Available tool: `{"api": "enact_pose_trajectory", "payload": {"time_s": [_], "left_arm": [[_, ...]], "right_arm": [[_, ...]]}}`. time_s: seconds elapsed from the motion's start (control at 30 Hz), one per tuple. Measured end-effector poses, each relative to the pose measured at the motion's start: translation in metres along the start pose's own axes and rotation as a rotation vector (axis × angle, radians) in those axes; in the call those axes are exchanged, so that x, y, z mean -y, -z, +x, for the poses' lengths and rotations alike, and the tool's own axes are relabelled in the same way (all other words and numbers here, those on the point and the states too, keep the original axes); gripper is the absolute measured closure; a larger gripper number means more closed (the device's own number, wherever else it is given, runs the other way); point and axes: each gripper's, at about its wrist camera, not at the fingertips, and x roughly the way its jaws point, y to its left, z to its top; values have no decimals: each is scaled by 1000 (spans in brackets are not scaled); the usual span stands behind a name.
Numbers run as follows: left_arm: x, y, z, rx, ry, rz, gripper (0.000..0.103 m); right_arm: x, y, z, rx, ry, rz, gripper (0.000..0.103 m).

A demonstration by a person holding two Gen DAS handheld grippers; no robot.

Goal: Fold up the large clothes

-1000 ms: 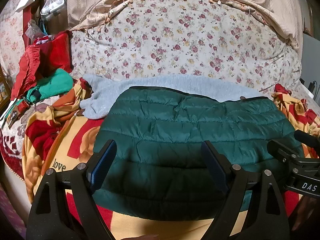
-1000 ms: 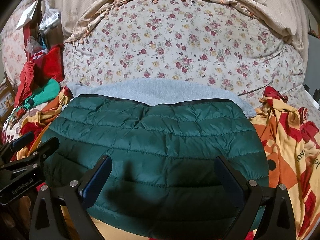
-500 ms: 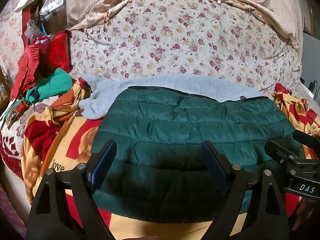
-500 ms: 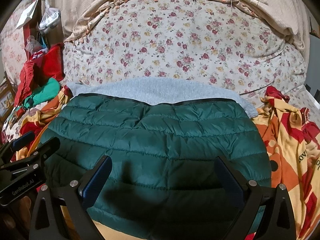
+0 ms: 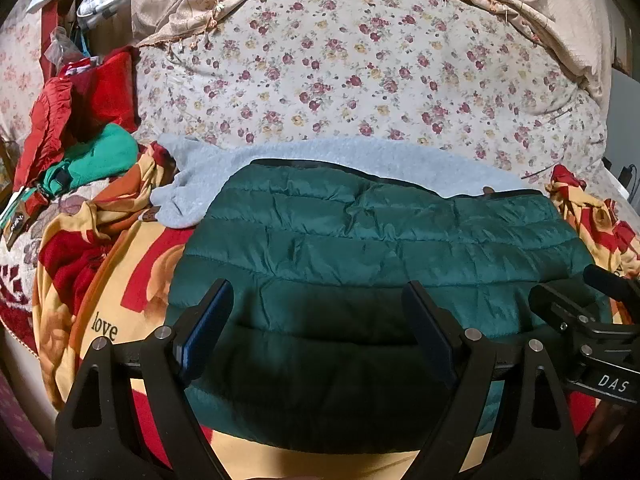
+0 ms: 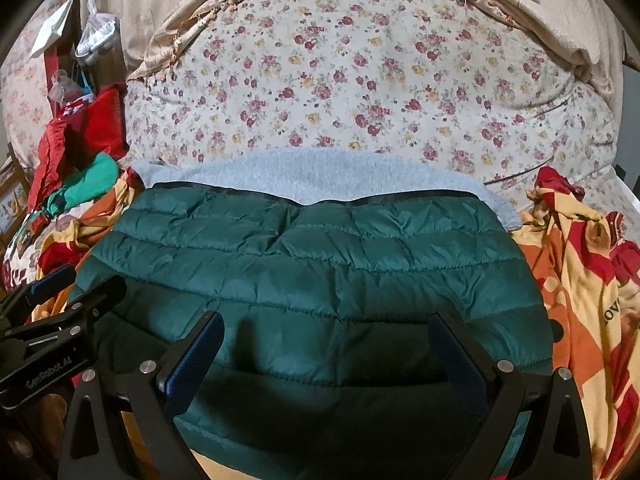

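Nothing visibly shifted against the frames of a second ago: same framing, same folds, same shadows in both wrist views.

Lying flat across the middle of the bed, a dark green quilted puffer jacket (image 5: 372, 264), folded to a broad rounded rectangle, stitched in horizontal channels, black binding along its far edge at 12 o'clock, near half in shadow. Spread beneath it and showing beyond that far edge, a pale blue fleece garment (image 5: 192, 196), one corner trailing out at 10 o'clock.

Under both, a yellow, red and orange printed blanket (image 5: 116, 280) with the word "love", bunched at 9 o'clock and at 3 o'clock. Behind, filling the 12 o'clock half, a cream quilt with small red and yellow flowers (image 5: 360, 80), topped by a beige fringed cloth (image 5: 520, 8). At 10 o'clock, a heap of red cloth (image 5: 80, 100) and a bright green garment (image 5: 100, 156).

Left hand-held gripper (image 5: 318, 320) hovering over the jacket's near half, blue-padded jaws wide apart, nothing between them. Right hand-held gripper (image 6: 326, 344) likewise over the jacket, jaws spread wide, empty.
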Motion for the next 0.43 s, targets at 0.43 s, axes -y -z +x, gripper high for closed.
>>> {"api": "enact_pose_trajectory", "payload": {"time_s": [0.43], "left_arm": [[-7, -3, 10, 3, 28, 2, 16]], "right_arm": [[9, -4, 9, -11, -20, 14, 2]]}}
